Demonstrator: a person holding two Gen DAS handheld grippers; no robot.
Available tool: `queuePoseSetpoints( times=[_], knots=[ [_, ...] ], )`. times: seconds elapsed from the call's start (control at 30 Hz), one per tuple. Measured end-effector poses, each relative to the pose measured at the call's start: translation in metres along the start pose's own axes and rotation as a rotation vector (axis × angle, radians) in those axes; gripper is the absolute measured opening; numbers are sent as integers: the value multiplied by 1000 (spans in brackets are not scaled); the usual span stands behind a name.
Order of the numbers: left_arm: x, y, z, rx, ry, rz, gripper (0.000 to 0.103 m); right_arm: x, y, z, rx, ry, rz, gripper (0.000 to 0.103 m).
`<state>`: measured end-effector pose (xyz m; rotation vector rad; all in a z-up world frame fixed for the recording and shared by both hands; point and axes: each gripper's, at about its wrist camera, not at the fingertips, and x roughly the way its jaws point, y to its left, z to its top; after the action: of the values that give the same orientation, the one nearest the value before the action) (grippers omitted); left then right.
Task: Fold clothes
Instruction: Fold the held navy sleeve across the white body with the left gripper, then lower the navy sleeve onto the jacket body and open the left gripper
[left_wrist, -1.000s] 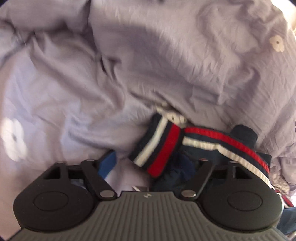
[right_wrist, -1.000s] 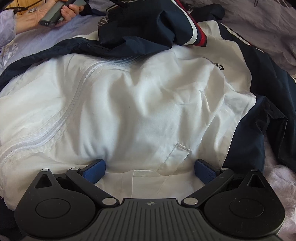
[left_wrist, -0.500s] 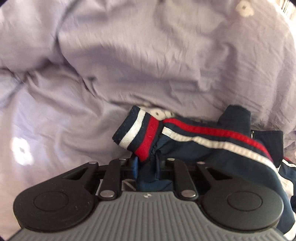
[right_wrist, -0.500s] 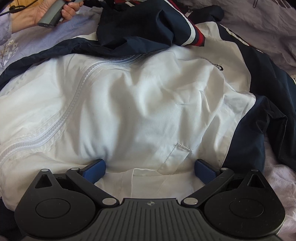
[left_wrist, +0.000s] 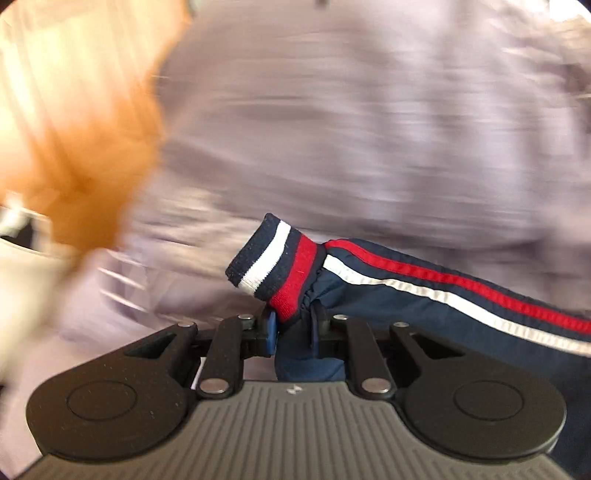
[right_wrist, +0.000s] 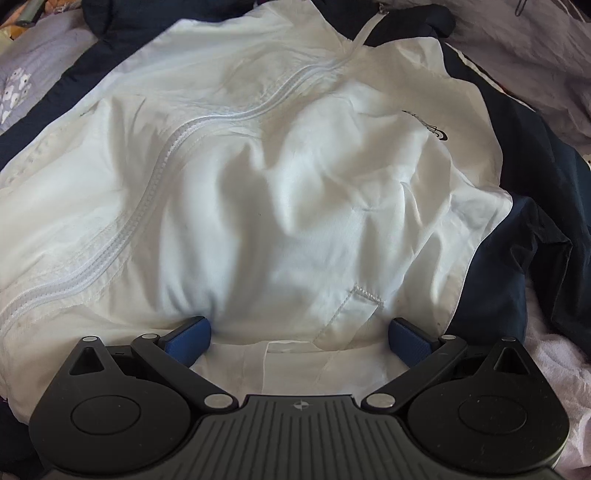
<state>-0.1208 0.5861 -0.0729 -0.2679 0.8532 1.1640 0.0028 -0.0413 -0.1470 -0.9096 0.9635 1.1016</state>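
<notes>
The left gripper (left_wrist: 293, 328) is clamped on the navy sleeve (left_wrist: 424, 295) just behind its striped cuff (left_wrist: 275, 260), over blurred lilac bedding (left_wrist: 351, 129). The right gripper (right_wrist: 299, 332) rests spread wide on the jacket (right_wrist: 258, 192), white front up, zip (right_wrist: 147, 206) closed.

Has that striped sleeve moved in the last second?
Yes. In the right wrist view the navy sleeve that lay bunched across the jacket's white front is gone; the left gripper, shut on the sleeve, has carried it off.

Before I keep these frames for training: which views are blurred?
Left wrist: background bedsheet streaks with motion blur, while the left gripper and the sleeve cuff it clamps stay sharp. Right wrist: sharp, white jacket evenly lit.
</notes>
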Motion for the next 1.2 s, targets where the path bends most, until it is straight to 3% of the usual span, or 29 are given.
queuePoseSetpoints(
  times=[0.13,0.23,0.27,0.3,0.33,0.37,0.43,0.6,0.67,0.87,1.07,1.2],
  knots=[
    [33,14,5,-13,66,213,26,2,0,2,1,11,0,103],
    [43,0,6,130,52,350,29,3,0,3,2,18,-1,103],
    [43,-4,7,160,52,364,29,4,0,4,3,20,-1,103],
    [39,-4,9,152,55,342,29,4,0,4,3,20,-1,103],
    [35,1,11,110,59,267,30,4,0,4,3,21,0,103],
    [28,11,14,61,60,178,48,4,0,4,3,22,1,103],
    [15,31,20,-25,60,44,59,5,-1,4,3,22,3,103],
    [-1,66,39,-105,80,-81,63,4,0,4,4,15,1,103],
    [-9,76,41,-94,80,-89,71,4,0,4,4,13,0,103],
    [-19,81,12,31,118,-196,75,4,-1,3,6,8,0,103],
    [0,56,-10,14,174,-289,75,4,0,5,8,12,-4,103],
    [8,41,-21,24,195,-297,75,4,0,5,10,9,-5,103]
  ],
)
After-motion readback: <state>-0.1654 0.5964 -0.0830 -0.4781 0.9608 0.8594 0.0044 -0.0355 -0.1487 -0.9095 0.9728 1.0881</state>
